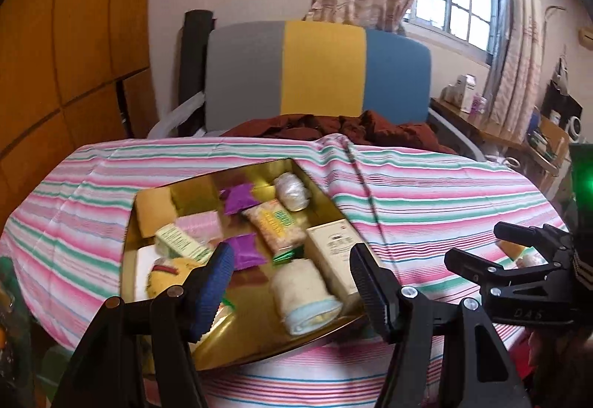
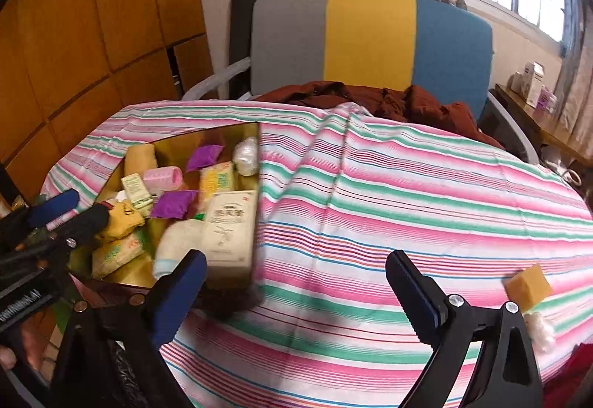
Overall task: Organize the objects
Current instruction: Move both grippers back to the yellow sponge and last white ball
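A: Foreground, lower frame?
B: My left gripper [image 1: 292, 282] hangs over the gold tin [image 1: 259, 341], fingers partly apart, nothing between them. My right gripper [image 2: 296, 293] is spread wide and empty above the striped cloth [image 2: 407, 185].
A: Middle ground?
B: The tin, at centre-left, holds a cream box [image 2: 229, 226], purple packets [image 1: 239, 198] and rolled towels [image 1: 304, 293]. A yellow block [image 2: 528, 287] lies on the cloth at lower right.
A: Background?
B: A tricolour chair [image 1: 318, 66], upper centre.

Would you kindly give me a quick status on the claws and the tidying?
Both claws open, left claw, right claw, nothing held. Gold box holds most items. Yellow block left out on the striped cloth. Path unobstructed.
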The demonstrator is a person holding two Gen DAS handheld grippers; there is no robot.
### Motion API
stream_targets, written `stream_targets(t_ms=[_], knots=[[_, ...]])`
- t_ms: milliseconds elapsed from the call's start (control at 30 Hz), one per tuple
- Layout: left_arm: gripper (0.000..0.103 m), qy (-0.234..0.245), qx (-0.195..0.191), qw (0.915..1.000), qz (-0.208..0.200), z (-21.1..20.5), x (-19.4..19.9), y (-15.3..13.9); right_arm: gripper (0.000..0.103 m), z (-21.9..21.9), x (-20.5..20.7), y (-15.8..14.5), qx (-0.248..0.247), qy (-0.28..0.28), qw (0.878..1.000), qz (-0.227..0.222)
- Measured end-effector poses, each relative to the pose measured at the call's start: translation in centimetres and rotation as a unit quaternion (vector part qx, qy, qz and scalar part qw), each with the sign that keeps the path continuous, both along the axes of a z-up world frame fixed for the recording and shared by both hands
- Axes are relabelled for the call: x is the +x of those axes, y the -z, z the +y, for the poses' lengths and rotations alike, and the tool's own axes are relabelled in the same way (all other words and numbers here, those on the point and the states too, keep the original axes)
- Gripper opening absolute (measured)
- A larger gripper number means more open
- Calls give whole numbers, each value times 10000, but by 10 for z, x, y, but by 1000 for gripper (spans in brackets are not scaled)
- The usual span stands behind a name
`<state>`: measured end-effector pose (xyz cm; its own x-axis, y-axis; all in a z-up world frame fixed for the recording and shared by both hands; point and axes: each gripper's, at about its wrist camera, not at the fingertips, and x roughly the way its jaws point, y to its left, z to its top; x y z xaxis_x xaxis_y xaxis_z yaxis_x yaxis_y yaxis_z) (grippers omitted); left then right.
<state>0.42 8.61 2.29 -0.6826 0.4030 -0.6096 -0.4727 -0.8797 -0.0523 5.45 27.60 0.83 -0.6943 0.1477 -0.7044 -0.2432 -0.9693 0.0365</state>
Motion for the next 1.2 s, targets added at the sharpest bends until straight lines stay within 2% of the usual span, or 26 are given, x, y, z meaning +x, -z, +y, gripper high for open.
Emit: stream_targets(t_ms=[233, 367, 500, 733, 967, 1033, 1067, 1100, 1200], knots=[[66, 389, -37, 9992, -6, 26, 4, -1, 99, 40, 18, 6, -186, 419, 9988, -173], [66, 720, 27, 9974, 24, 41, 10, -4, 99, 65, 32, 4, -231, 659, 9972, -268], [66, 1108, 179, 9936, -119, 59, 13, -5, 99, 100, 49, -3, -385, 959, 9940, -362], [66, 1601, 165, 9868, -186, 90, 23, -3, 99, 192, 99, -16, -524, 1893, 9777, -739], [66, 2043, 28, 9785, -272, 117, 34, 2, 99, 254, 135, -1, -706, 2385, 9591, -1350], [66, 2138, -37, 9764, -305, 123, 37, 4, 92, 261, 138, 8, -764, 2367, 9564, -1531], [66, 2179, -63, 9754, -327, 126, 38, 5, 81, 263, 138, 14, -784, 2321, 9555, -1646], [66, 2217, -86, 9744, -358, 129, 39, 7, 76, 266, 136, 20, -845, 2267, 9538, -1781], [66, 2324, -187, 9715, -430, 135, 41, 12, 76, 271, 127, 37, -931, 2206, 9497, -2021]])
